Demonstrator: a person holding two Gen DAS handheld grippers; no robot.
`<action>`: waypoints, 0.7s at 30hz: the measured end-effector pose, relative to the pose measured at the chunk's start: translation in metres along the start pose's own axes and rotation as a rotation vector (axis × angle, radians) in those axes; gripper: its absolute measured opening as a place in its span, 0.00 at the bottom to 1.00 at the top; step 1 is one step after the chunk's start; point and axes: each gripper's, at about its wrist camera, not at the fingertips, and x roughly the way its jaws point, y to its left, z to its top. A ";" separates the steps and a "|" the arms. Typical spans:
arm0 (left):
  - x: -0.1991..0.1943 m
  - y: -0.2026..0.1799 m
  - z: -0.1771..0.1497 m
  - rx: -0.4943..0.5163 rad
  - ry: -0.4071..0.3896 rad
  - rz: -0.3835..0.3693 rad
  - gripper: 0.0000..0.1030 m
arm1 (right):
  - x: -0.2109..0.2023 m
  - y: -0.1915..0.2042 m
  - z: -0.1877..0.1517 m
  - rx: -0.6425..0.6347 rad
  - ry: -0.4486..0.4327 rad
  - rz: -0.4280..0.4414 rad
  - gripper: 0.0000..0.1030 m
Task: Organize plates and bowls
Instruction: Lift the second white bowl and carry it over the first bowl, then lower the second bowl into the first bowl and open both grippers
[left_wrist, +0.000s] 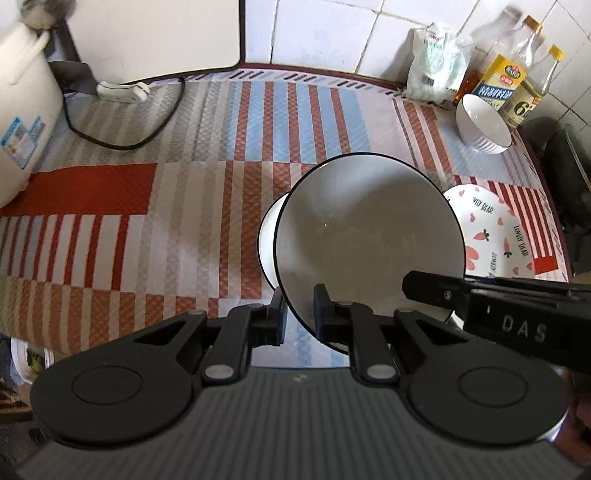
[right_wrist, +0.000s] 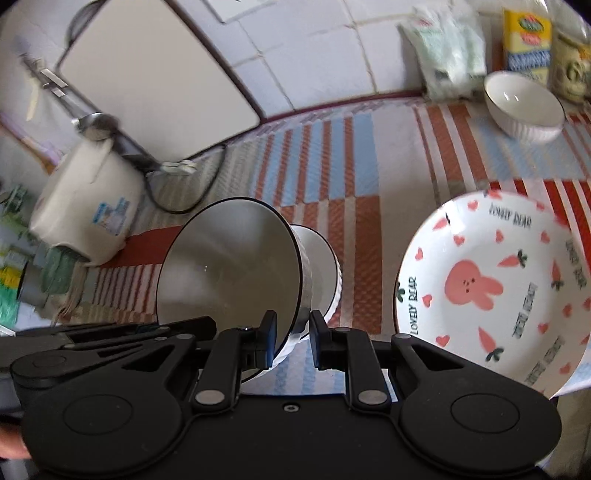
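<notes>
A white bowl with a black rim (left_wrist: 369, 240) hangs tilted above the striped tablecloth (left_wrist: 147, 229). My left gripper (left_wrist: 299, 317) is shut on its lower rim. The same bowl (right_wrist: 229, 266) shows in the right wrist view, where my right gripper (right_wrist: 293, 336) is shut on its rim a little further round. Just behind it a second black-rimmed bowl (left_wrist: 267, 236) stands on the cloth, mostly hidden. To the right lies a rabbit-and-carrot plate (right_wrist: 491, 288). A third white ribbed bowl (right_wrist: 524, 107) stands at the back right.
A white rice cooker (left_wrist: 22, 110) stands at the far left, its black cord (left_wrist: 122, 144) looping over the cloth to a plug (left_wrist: 122, 92). A white board (left_wrist: 155, 37) leans on the tiled wall. A bag (left_wrist: 436, 62) and bottles (left_wrist: 517, 81) crowd the back right corner.
</notes>
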 end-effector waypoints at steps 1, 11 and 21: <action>0.005 0.002 0.002 0.006 0.006 -0.002 0.13 | 0.004 0.003 -0.002 -0.011 -0.008 -0.021 0.23; 0.036 0.003 0.015 0.019 0.045 0.033 0.12 | 0.039 0.003 -0.002 0.022 0.022 -0.060 0.32; 0.044 -0.005 0.023 0.078 0.057 0.101 0.13 | 0.050 0.009 0.003 -0.031 0.040 -0.108 0.35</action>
